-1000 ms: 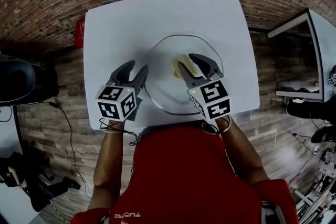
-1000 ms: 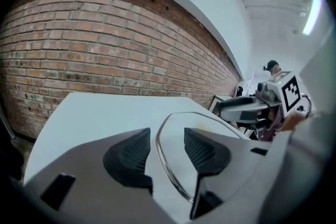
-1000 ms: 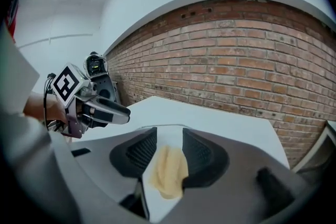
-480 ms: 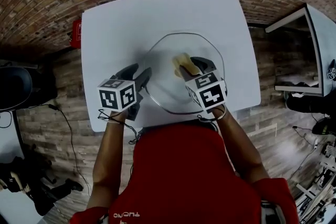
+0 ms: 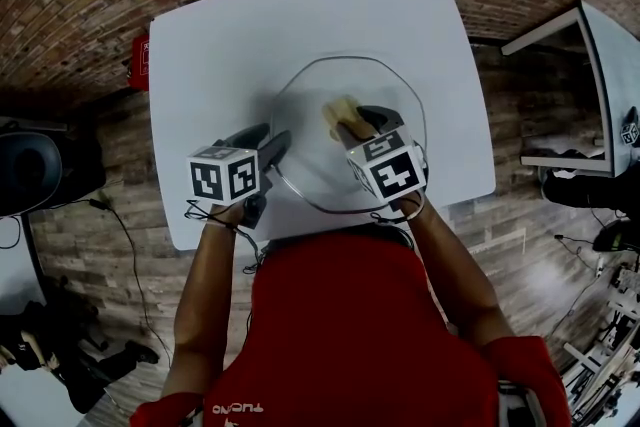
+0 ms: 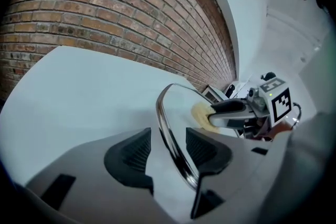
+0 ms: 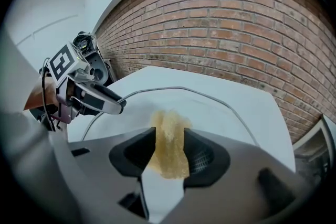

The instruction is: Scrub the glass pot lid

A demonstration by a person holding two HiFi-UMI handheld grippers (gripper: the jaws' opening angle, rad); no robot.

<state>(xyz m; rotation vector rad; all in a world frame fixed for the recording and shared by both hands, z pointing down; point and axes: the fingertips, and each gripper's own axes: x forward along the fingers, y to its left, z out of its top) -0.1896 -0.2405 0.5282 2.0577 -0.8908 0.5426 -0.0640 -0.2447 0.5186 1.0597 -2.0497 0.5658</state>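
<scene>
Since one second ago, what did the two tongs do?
The left tongs dropped, opening wider, and now straddle the metal rim of the round glass pot lid without pinching it. The right tongs dropped too, opening wider, and now sit around the yellow sponge on the lid, not squeezing yet. Lid and sponge stayed put on the white table.

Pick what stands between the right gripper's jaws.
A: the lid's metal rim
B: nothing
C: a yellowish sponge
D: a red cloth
C: the right gripper view shows the yellowish sponge between the jaws of the right gripper, which have just been opening, over the glass pot lid.
</scene>
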